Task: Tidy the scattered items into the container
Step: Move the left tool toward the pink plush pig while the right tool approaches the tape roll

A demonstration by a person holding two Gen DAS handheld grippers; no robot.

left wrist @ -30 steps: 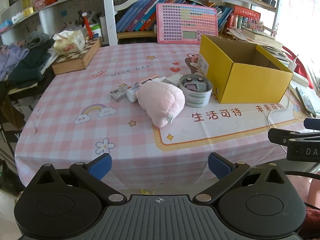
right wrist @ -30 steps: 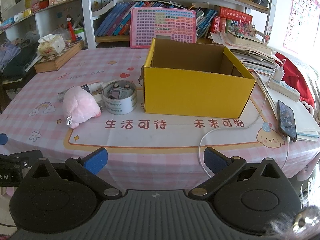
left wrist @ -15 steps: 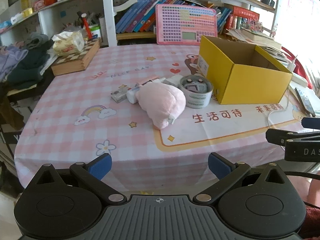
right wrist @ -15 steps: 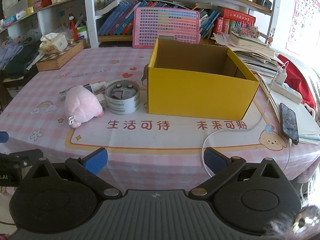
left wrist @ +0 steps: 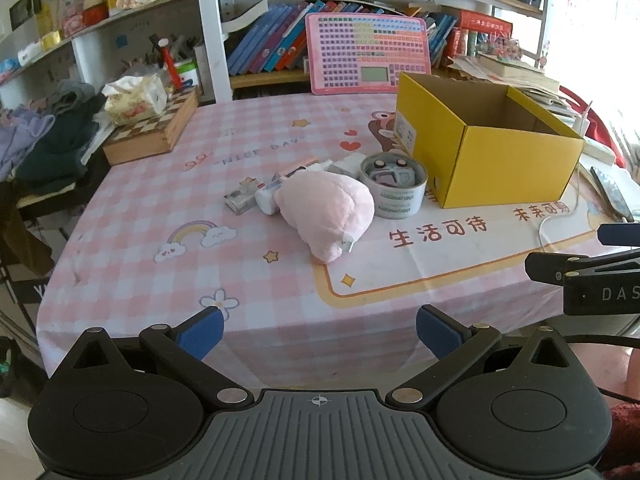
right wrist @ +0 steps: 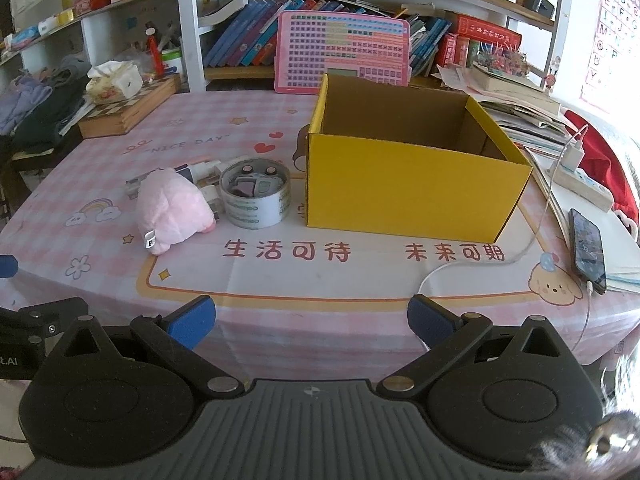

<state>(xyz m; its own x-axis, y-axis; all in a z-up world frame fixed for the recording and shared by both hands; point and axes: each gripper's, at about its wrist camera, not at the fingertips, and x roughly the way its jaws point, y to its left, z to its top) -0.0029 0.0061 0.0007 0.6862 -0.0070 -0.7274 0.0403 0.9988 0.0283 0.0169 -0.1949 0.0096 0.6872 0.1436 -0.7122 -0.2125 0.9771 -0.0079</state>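
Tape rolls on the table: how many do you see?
1. The tape roll stands between the pink plush and the yellow box, with small items inside its core. More could be hidden behind the plush.

A pink keyboard toy [right wrist: 343, 53] is leaning against the bookshelf [right wrist: 256, 42] at upper centre. A tissue box [right wrist: 114, 82] is sitting on a chessboard case [right wrist: 132, 107] at upper left. A phone [right wrist: 587, 249] is lying at the right edge, a white cable [right wrist: 480, 260] trailing across the pink checked cloth covering the counter [right wrist: 120, 160].
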